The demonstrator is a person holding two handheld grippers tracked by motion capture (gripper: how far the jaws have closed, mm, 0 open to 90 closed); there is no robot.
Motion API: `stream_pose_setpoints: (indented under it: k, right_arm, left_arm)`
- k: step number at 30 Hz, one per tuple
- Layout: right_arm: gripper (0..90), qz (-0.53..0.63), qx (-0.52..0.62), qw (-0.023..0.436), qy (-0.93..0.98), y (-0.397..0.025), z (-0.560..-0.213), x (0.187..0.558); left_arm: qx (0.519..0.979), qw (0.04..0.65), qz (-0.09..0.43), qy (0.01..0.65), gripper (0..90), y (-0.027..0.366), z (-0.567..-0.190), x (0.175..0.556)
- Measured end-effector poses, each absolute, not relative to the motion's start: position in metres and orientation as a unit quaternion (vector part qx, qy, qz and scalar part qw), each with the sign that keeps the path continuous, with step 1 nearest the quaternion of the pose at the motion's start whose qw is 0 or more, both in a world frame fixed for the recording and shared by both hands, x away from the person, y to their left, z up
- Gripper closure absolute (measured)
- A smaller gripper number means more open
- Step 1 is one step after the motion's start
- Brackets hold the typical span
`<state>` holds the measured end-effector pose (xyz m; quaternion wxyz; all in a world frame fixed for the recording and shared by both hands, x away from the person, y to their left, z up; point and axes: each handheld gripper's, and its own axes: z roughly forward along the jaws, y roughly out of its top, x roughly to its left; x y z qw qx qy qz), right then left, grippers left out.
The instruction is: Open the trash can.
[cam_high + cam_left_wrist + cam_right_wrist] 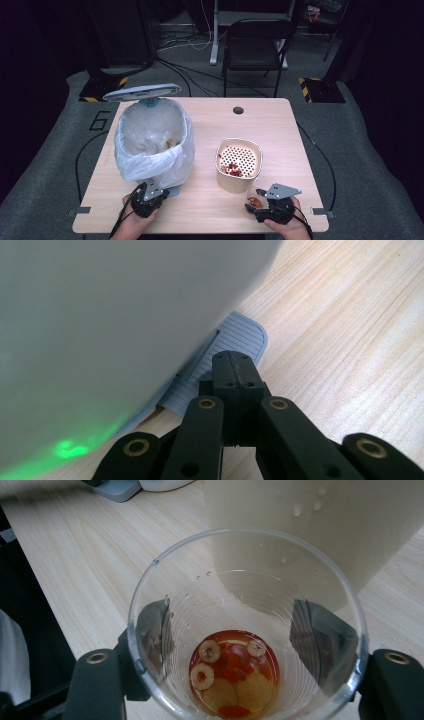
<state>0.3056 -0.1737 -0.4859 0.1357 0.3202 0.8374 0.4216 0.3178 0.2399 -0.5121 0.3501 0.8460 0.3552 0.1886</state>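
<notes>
1. Your right gripper point(240, 680) has its jaws clamped on the clear plastic cup point(245, 625), low on the tabletop point(200, 200), just beside the strainer pot point(238, 162).
2. Thin, light, bendy cup: squeeze gently, hold its sides.
3. Cup stands upright, mouth up, wet fruit bits inside.
4. Your left gripper point(235, 370) has its jaws together by the bin pedal point(220, 360).

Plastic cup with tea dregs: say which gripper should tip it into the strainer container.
Right. The right gripper already clamps the plastic cup just beside the strainer container. The left gripper, jaws shut, sits on the bin pedal by the lined bin.
</notes>
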Motion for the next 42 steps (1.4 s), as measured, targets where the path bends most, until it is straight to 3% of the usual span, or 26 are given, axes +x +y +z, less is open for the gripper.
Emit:
stream_pose_setpoints:
  k: [15,42]
  right_arm:
    - [39.5,0.434,0.327,0.142,0.827,-0.187,-0.476,0.308]
    - [42.1,0.420,0.316,0.175,0.833,-0.218,-0.440,0.331]
  left_arm:
    - [0.846,0.350,0.189,0.355,90.0,0.240,-0.512,0.318]
    - [0.846,0.350,0.189,0.354,90.0,0.240,-0.512,0.318]
